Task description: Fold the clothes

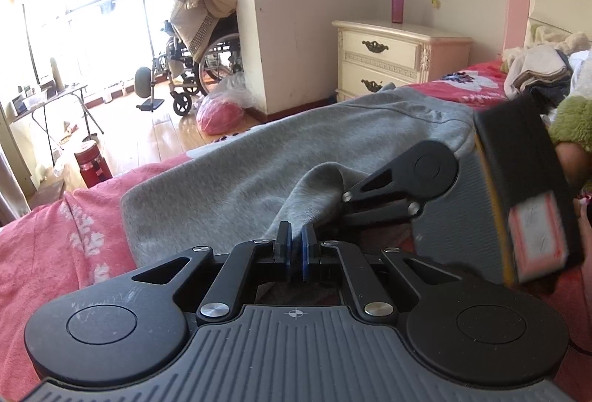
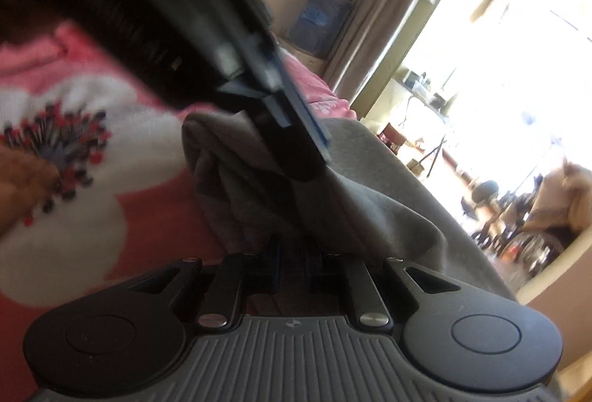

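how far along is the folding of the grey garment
Early. The grey garment lies mostly spread on the pink bedspread, no finished fold visible. In hand: left hand-held gripper and right hand-held gripper both pinch one lifted edge. Left: carrying that edge over and flattening.

Right claw [image 2: 296, 254] pinching grey garment [image 2: 370, 187]; left claw [image 2: 296, 128] gripping same fold; floral bedspread [image 2: 92, 217] beneath.

Black left gripper [image 1: 296, 242]; blue-padded fingers [image 1: 306, 246]; silver screws; ribbed grey housing.

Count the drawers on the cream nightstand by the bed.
2, stacked on the nightstand: upper drawer and lower drawer, its bottom edge hidden behind the grey garment.
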